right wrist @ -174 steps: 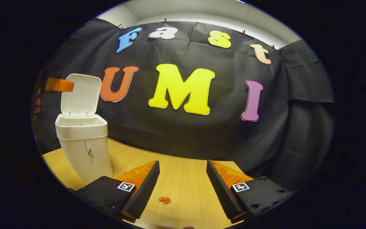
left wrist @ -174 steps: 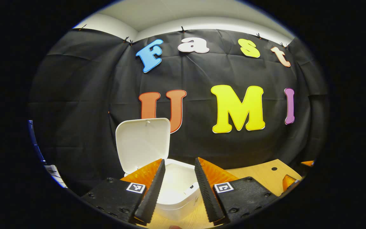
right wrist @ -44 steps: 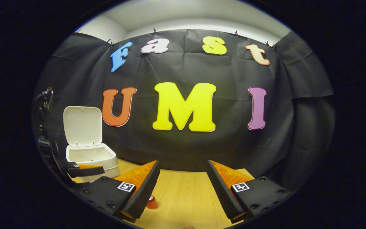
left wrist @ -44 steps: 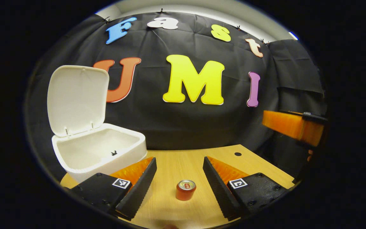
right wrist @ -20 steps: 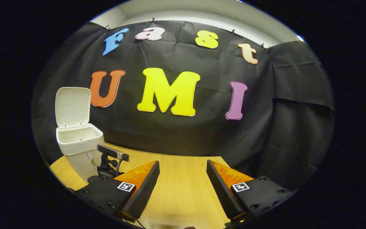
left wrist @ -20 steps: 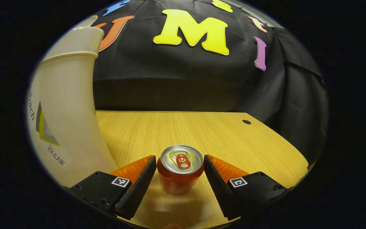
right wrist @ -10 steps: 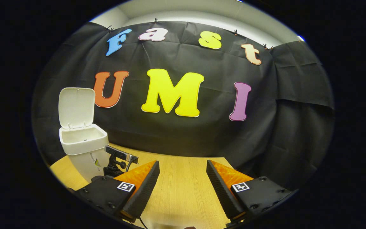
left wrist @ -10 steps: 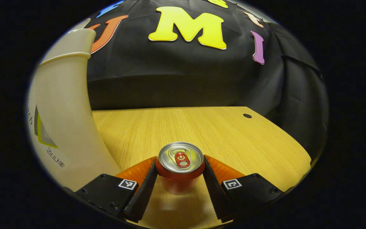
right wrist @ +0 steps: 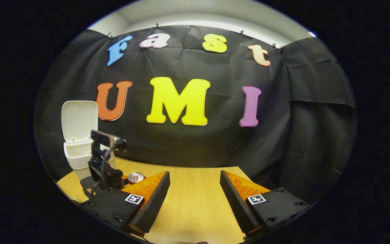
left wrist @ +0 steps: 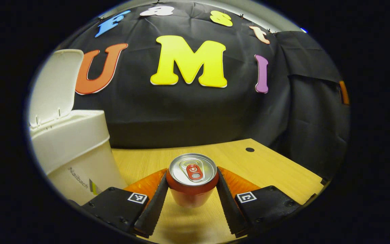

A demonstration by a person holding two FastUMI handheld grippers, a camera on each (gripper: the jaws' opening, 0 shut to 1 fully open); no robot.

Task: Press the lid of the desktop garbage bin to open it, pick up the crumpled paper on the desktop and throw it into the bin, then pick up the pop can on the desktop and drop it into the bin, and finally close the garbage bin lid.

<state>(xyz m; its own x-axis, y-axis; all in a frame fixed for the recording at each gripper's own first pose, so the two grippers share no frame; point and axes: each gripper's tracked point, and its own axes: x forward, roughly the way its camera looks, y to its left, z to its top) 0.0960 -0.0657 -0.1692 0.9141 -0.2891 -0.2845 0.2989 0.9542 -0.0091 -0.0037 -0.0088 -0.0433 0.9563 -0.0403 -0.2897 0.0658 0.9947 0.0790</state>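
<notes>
Both left gripper [left wrist: 191, 200] fingers on pop can [left wrist: 192, 178]; right gripper [right wrist: 195, 200] wide; open-lidded bin [left wrist: 71, 149] beside.

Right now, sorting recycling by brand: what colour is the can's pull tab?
Red, on the pop can's silver top; clearest in the left gripper view.

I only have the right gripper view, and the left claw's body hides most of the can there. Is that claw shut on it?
Observer: Yes. In the left gripper view, both fingers of the left claw press on the pop can, one on each side.
Operator: Is the can upright?
Observer: Yes, its silver top and pull tab face up.
Operator: Where is the bin from that claw?
Observer: The garbage bin stands to the can's left in that view, apart from it.
</notes>
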